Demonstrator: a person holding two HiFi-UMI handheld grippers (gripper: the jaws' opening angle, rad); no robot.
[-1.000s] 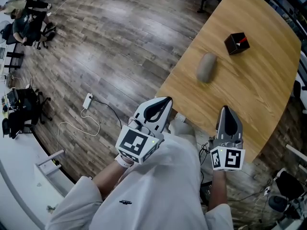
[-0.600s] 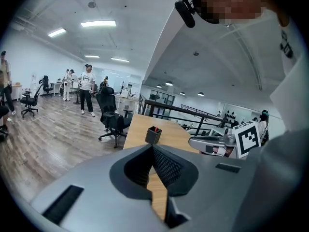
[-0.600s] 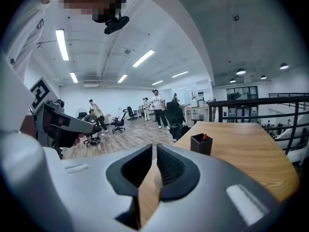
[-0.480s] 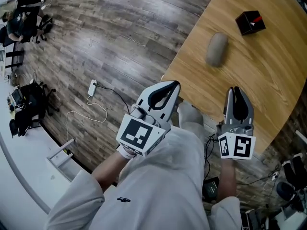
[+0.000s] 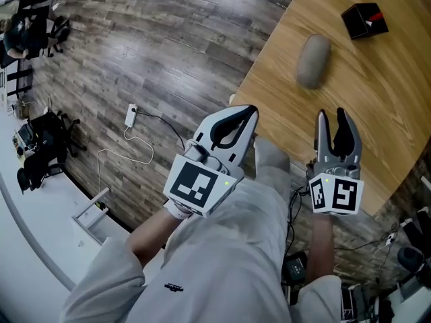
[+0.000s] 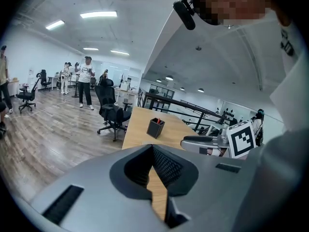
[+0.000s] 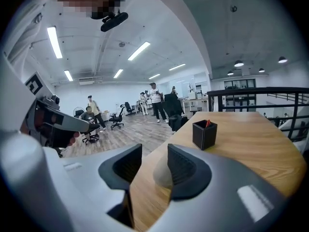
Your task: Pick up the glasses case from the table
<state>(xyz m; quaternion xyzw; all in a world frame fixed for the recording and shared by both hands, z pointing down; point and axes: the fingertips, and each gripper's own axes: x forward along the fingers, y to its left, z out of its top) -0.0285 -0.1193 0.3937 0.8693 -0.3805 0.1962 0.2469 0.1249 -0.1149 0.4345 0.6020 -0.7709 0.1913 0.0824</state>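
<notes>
The glasses case (image 5: 314, 60) is a grey oval pod that lies on the wooden table (image 5: 377, 106), near its left edge. My right gripper (image 5: 330, 117) hovers over the table's near edge, short of the case. Its jaws are opening and hold nothing. In the right gripper view the case (image 7: 161, 174) shows beyond the gap of the right gripper (image 7: 154, 152). My left gripper (image 5: 246, 112) is shut and empty, just off the table's near left corner. In the left gripper view the left gripper (image 6: 152, 150) hides the case.
A black pen holder (image 5: 364, 20) with a red item stands on the table behind the case, also seen as the pen holder (image 7: 204, 134). A power strip and cable (image 5: 131, 116) lie on the wooden floor at the left. Office chairs and people are far off.
Both grippers have sunk and come closer to the table's near edge. The right jaws, shut a second ago, have parted. The left jaws stay shut.
</notes>
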